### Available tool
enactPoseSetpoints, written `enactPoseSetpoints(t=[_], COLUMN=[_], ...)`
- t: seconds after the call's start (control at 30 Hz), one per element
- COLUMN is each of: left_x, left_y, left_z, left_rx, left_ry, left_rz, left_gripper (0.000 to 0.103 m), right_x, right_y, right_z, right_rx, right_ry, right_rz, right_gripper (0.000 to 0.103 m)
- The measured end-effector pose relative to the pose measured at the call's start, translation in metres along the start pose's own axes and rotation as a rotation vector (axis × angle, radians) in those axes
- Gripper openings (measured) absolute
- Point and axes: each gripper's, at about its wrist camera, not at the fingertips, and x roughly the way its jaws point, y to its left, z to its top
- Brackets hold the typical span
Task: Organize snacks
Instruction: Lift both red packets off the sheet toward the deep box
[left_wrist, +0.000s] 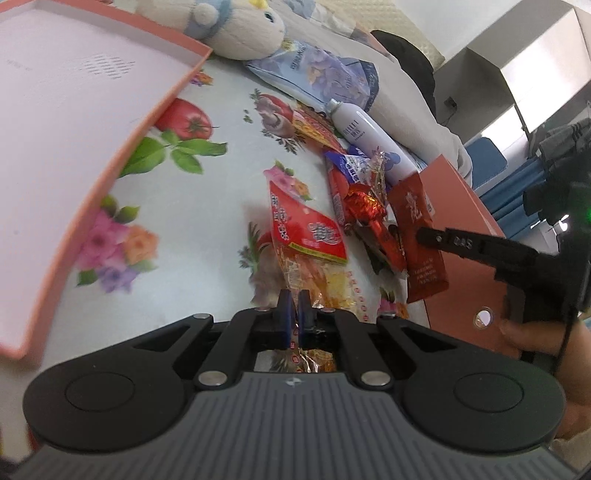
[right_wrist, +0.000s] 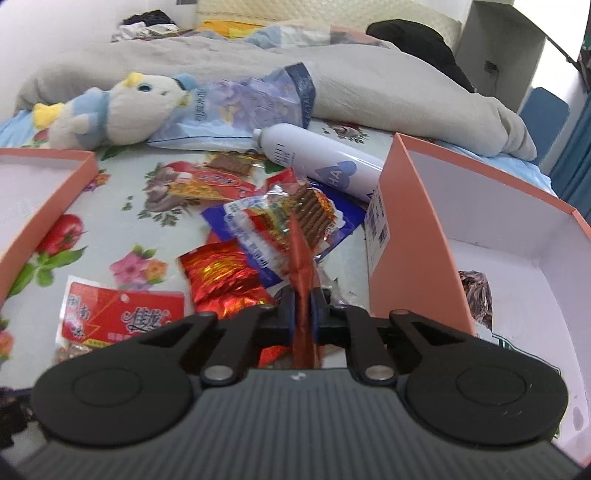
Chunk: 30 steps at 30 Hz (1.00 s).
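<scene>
Rust-red foil sachet (right_wrist: 303, 273) is pinched edge-on by the closed right gripper (right_wrist: 303, 314), the open salmon cardboard box (right_wrist: 413, 236) just to its right, while the left gripper (left_wrist: 294, 314) is clamped on the red-and-clear snack bag (left_wrist: 306, 240).

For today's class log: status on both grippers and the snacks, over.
Left gripper shut on clear-and-red snack bag. Right gripper shut on dark red sachet. Snack pile unsorted; white spray bottle lies among it.

Left gripper (left_wrist: 294, 314) pitched down, blue pads (left_wrist: 283, 317) drawn nearly together, nipping the clear end of a snack wrapper (left_wrist: 306, 236). Right gripper (right_wrist: 303, 314) also angled down, jaws clamped on a thin dark-red packet (right_wrist: 301, 266) held edge-on. In the left view a hand (left_wrist: 535, 334) grips the right tool's handle.
</scene>
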Motion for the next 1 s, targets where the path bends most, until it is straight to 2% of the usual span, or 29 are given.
enactPoseSetpoints(t=[0.27, 0.5, 0.63, 0.83, 0.9, 1.0], left_x=[-0.031, -0.046, -0.048, -0.047, -0.046, -0.041], left_y=[0.01, 0.02, 0.027, 0.03, 0.031, 0.034], left_z=[-0.016, -0.029, -0.033, -0.035, -0.035, -0.035], left_rx=[-0.053, -0.118, -0.148, -0.171, -0.188, -0.214], left_ry=[0.003, 0.021, 0.035, 0.039, 0.048, 0.071], left_rz=[0.003, -0.009, -0.029, -0.033, -0.042, -0.061], left_gripper=[0.003, 0.003, 0.003, 0.004, 0.004, 0.009], right_x=[-0.038, -0.058, -0.055, -0.049, -0.049, -0.048], right_y=[0.011, 0.004, -0.004, -0.019, -0.023, -0.025], right_z=[-0.022, -0.043, -0.055, -0.073, -0.077, -0.082], right_rx=[-0.001, 0.105, 0.171, 0.278, 0.29, 0.324], right_ry=[0.011, 0.075, 0.136, 0.16, 0.159, 0.166], right_rz=[0.097, 0.232, 0.29, 0.271, 0.297, 0.391], right_gripper=[0.011, 0.011, 0.011, 0.014, 0.014, 0.013])
